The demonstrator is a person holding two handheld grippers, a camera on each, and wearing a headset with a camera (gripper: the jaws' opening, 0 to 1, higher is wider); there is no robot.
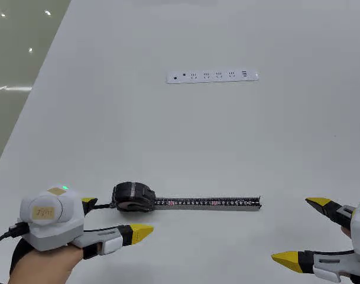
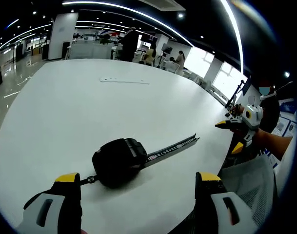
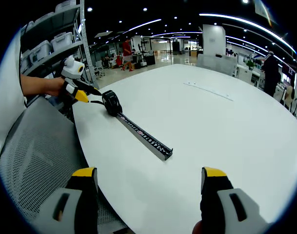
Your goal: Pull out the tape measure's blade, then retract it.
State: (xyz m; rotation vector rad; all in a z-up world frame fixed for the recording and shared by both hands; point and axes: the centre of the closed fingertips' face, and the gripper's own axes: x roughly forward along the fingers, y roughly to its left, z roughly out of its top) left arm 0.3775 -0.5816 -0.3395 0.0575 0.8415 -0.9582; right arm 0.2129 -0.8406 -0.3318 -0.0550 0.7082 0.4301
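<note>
Tape measure (image 1: 132, 197): lies on the white worktop (image 1: 168, 136) close to its near edge, toward the left corner, blade (image 1: 209, 203) drawn out flat along that edge. Left gripper (image 1: 120, 216): hovers just beside the case, jaws spread wide, grasping nothing. Right gripper (image 1: 293, 229): sits released past the blade's tip, apart from it. Power strip (image 1: 212, 76): rests toward the far edge.

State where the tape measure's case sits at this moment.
In the head view the case lies low and left on the white table, just ahead of the left hand-held gripper, its blade stretched out to the right.
</note>
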